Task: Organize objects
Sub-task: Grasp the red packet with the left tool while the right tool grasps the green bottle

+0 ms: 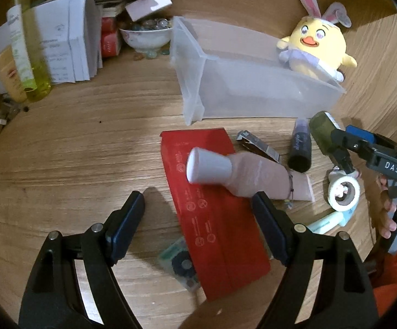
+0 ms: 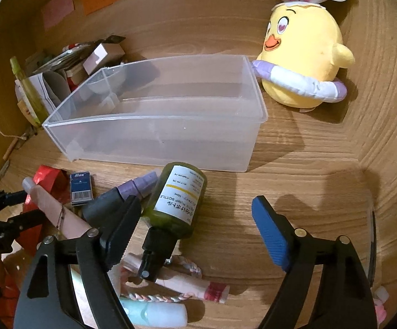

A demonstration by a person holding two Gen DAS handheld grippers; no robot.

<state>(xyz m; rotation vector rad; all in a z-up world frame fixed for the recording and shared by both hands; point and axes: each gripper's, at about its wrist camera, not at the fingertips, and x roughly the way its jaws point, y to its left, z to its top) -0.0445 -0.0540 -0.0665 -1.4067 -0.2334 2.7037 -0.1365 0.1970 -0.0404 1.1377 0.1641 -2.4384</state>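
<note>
- Risk, judged: the pink tube (image 1: 256, 178) lies slantwise atop the red box (image 1: 212, 205); a pinch from the left tongs (image 1: 198, 216) may skid it off, or snag the box
- Left tongs released, empty; tube just ahead, nearer the right finger
- Right tongs (image 2: 195, 233) spread, empty; green pump bottle (image 2: 176, 200) lies between, hugging the left finger; clear bin (image 2: 154, 137) beyond

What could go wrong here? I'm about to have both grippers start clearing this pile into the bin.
The pink tube lies tilted across the red box; closing the open left gripper might pinch both. The green bottle rests against other tubes beside the open right gripper, so lifting it may scatter them. The two grippers work close together and could collide.
</note>
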